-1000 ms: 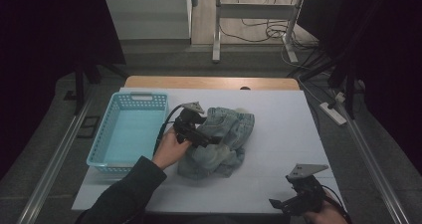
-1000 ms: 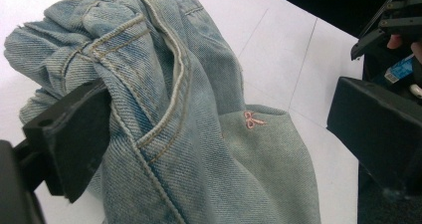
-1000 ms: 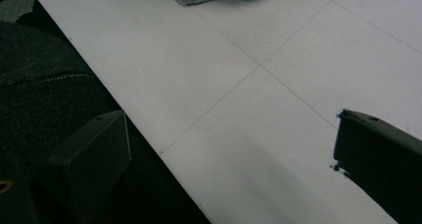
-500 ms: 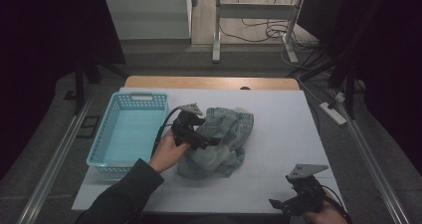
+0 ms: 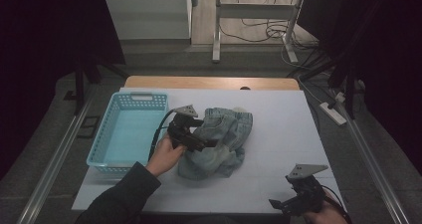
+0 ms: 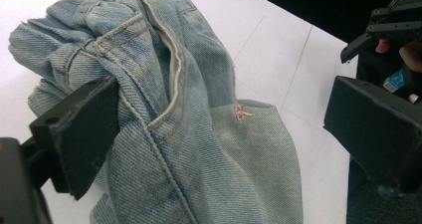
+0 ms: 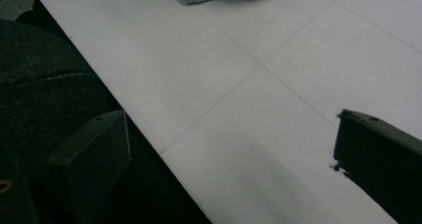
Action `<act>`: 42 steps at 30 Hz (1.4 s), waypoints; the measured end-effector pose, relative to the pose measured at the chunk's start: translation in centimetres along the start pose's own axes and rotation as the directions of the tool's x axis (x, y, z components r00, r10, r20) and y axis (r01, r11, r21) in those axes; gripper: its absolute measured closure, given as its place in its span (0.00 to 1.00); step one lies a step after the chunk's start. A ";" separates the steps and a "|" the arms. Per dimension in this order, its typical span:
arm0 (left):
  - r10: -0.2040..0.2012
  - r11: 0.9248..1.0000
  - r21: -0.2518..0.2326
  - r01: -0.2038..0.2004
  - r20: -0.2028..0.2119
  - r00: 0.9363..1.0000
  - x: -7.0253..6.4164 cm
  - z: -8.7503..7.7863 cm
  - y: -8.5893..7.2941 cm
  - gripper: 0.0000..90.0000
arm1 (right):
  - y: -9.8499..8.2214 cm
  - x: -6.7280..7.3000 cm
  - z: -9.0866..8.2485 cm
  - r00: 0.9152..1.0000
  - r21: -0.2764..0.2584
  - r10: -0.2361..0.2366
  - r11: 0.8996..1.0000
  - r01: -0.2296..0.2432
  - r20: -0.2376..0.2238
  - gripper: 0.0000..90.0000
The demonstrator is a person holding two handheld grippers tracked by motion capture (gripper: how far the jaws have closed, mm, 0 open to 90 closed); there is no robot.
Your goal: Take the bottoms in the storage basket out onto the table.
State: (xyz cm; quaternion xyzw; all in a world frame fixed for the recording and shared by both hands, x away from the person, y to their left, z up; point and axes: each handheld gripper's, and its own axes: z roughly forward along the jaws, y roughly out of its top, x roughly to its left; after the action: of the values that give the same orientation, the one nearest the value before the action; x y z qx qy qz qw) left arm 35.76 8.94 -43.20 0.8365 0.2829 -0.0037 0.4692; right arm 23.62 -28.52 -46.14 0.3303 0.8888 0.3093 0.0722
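The left hand-held gripper (image 5: 203, 140) reaches over the crumpled jeans (image 5: 221, 142), jaws apart around a denim fold. The right hand-held gripper (image 5: 283, 205) hovers low, well apart from the jeans at the bench (image 5: 278, 114) edge, jaws apart.

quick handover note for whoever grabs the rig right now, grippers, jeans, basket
Left hand-held gripper: open, jaws either side of a fold of the crumpled denim jeans, not closed on it.
Right hand-held gripper: open, holding nothing, at the table's near right corner.
Blue basket: empty, left of the jeans.
Done: nothing in the basket.
Left: probably grip the jeans and move them into it.
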 end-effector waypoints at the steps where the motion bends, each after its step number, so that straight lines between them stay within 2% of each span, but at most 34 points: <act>1: 0.001 1.000 0.003 -0.001 0.003 1.000 0.0 0.0 0.0 0.04 | 0.0 0.0 0.0 1.000 0.000 0.000 1.000 0.000 0.000 0.01; 4: 0.007 1.000 0.005 -0.007 -0.007 1.000 -0.1 0.0 -0.2 0.03 | 0.0 0.0 0.0 1.000 0.001 0.000 1.000 0.000 -0.001 0.01; 7: -0.002 1.000 -0.004 0.002 0.003 1.000 0.0 -0.1 -0.3 0.03 | 0.0 0.0 0.0 1.000 0.002 0.000 1.000 0.000 -0.002 0.01; 13: 0.004 1.000 -0.016 -0.004 0.006 1.000 -0.3 -0.4 -0.5 0.03 | 0.0 0.0 0.0 1.000 0.003 -0.001 1.000 0.001 -0.003 0.01; 18: 0.007 1.000 -0.012 -0.008 -0.017 1.000 -0.3 -0.6 -0.7 0.03 | 0.0 0.0 0.1 1.000 0.005 -0.002 1.000 0.002 -0.004 0.01; 34: -0.016 1.000 -0.018 0.016 -0.003 1.000 -0.6 -1.3 -1.4 0.02 | 0.0 0.0 0.1 1.000 0.007 -0.004 1.000 0.004 -0.004 0.01; 42: -0.009 1.000 -0.013 0.009 -0.004 1.000 -1.0 -1.7 -1.6 0.04 | 0.0 0.0 0.1 1.000 0.007 -0.003 1.000 0.003 -0.004 0.01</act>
State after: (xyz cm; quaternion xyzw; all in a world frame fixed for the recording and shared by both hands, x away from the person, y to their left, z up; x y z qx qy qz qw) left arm 33.73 10.50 -43.21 0.8321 0.2875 -0.0022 0.4742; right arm 23.65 -28.45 -46.18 0.3283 0.8907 0.3067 0.0696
